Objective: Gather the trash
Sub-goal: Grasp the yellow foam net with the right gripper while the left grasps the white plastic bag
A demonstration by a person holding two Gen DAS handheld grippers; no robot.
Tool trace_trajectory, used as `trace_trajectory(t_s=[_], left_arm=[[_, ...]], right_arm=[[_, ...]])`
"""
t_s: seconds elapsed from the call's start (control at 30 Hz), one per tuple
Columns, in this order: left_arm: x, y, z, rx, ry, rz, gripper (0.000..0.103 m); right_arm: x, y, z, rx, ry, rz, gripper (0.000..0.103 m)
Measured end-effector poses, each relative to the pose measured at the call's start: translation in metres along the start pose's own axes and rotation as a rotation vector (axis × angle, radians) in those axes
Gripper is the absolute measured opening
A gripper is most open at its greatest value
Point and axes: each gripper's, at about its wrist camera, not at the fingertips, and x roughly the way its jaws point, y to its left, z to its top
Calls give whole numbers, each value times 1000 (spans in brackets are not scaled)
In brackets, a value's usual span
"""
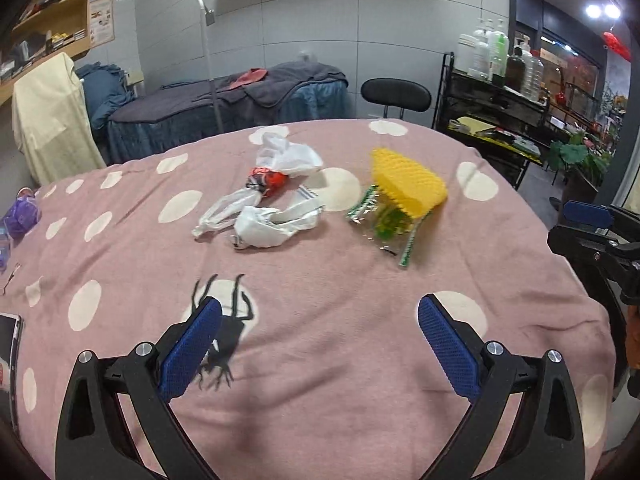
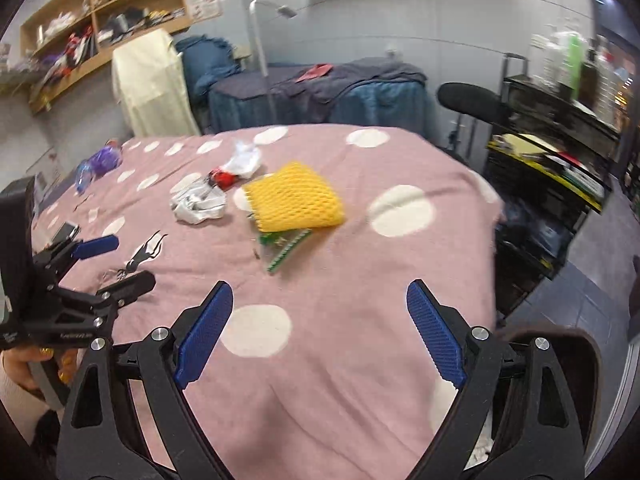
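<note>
Trash lies on a pink polka-dot tablecloth (image 1: 320,320). A yellow foam net (image 1: 408,182) rests on a green-edged clear wrapper (image 1: 380,228). Left of it lie crumpled white plastic bags (image 1: 264,216) with a red wrapper (image 1: 268,180). My left gripper (image 1: 320,320) is open and empty, hovering above the cloth well short of the trash. My right gripper (image 2: 320,304) is open and empty, near the table's right side; the net (image 2: 296,200), wrapper (image 2: 284,248) and white bags (image 2: 200,204) lie ahead of it.
A purple bundle (image 1: 22,214) and a phone (image 1: 8,344) lie at the table's left edge. A black chair (image 1: 396,94) and a black shelf with bottles (image 1: 500,96) stand beyond the table. The right gripper shows at the left view's right edge (image 1: 588,232).
</note>
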Motion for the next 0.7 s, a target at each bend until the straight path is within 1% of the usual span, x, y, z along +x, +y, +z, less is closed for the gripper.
trace_trajectory(t_s=[0.13,0.2,0.3,0.37,0.47,0.5,0.53,0.6,0.63,0.67,0.7], left_arm=[[20,19,10,6,30,36,94],[33,29,17,5,54,36,92],[47,36,24,3,81,35,88],[57,38,29,8,91,51,87],[71,37,35,36,107,64,83],[76,36,37,48,111,75,82],[81,35,40,57,118,85,79],[89,34,43,62,140,80,71],[92,34,43,60,150,73,63],[95,34,43,55,158,62,55],[94,34,42,46,156,49,51]], right_arm=[[36,26,18,-86,49,5,88],[52,36,27,-125,67,-5,88],[79,42,39,-161,102,-29,88],[100,44,47,-167,130,-40,88],[122,45,55,-181,157,-65,88],[128,46,58,-184,161,-76,84],[134,45,61,-182,166,-87,75],[144,41,66,-155,183,-87,64],[146,38,67,-130,189,-73,54],[147,35,67,-111,188,-61,49],[147,33,67,-98,186,-56,41]])
